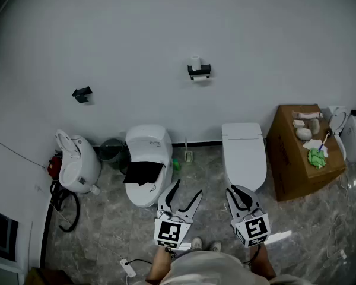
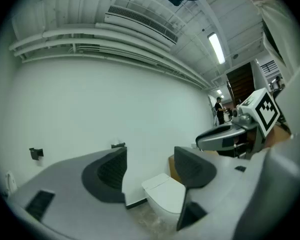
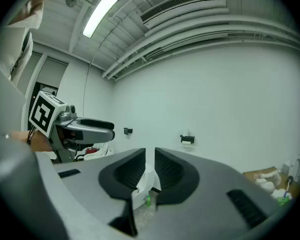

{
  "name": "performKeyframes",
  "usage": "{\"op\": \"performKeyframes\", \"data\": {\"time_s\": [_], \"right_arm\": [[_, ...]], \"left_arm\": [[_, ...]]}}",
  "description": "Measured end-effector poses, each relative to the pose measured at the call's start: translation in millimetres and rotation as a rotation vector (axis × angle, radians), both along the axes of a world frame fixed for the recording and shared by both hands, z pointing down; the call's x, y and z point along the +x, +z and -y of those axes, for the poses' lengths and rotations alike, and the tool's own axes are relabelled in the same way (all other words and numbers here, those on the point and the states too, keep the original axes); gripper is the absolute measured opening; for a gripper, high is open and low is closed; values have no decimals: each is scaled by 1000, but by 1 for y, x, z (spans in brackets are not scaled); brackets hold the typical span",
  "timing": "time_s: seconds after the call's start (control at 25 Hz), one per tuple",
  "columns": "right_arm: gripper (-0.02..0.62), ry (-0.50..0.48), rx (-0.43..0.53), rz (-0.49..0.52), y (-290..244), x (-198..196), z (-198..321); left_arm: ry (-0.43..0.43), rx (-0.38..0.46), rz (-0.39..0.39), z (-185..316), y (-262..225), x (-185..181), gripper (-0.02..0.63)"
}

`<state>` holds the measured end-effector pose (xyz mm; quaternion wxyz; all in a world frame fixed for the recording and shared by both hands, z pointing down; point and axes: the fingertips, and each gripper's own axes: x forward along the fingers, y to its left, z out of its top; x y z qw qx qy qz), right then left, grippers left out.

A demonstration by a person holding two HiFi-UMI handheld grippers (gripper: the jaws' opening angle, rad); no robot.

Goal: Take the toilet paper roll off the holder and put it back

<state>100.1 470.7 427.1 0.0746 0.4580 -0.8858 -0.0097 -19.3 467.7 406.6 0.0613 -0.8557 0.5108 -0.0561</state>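
The black toilet paper holder (image 1: 199, 72) is fixed to the white wall, with a white roll (image 1: 195, 62) standing on top of it. It shows small in the left gripper view (image 2: 118, 145) and in the right gripper view (image 3: 187, 140). Both grippers are far from it, low over the floor in front of the person. My left gripper (image 1: 188, 189) (image 2: 150, 170) is open and holds nothing. My right gripper (image 1: 240, 196) (image 3: 150, 170) has its jaws almost together, with nothing between them.
Two white toilets stand against the wall, one (image 1: 147, 162) with a black cloth on it, the other (image 1: 244, 153) below the holder. A cardboard box (image 1: 296, 159) with small items is at the right. A black bracket (image 1: 82, 94), a bin (image 1: 111, 150) and a white appliance (image 1: 77, 162) are at the left.
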Motion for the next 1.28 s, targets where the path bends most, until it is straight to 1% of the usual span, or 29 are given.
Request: {"op": "performKeyframes", "data": {"time_s": [0.16,0.4,0.64,1.0,1.28], "right_arm": [[58,26,-12,36,3,-13,14],[60,62,-8,21,7,-40,37],[60,75,-9,9,8,-67,56],[60,86,-11,-10,12,-79,87],[60,81,-12,-10,16,-77,120]], "left_arm": [[11,10,6,12,1,-14,304],[39,3,1,34,8,-40,304],[57,6,-7,59,8,-64,304],[60,10,-23,93,13,-78,304],[58,7,-20,125,17,-75,304]]}}
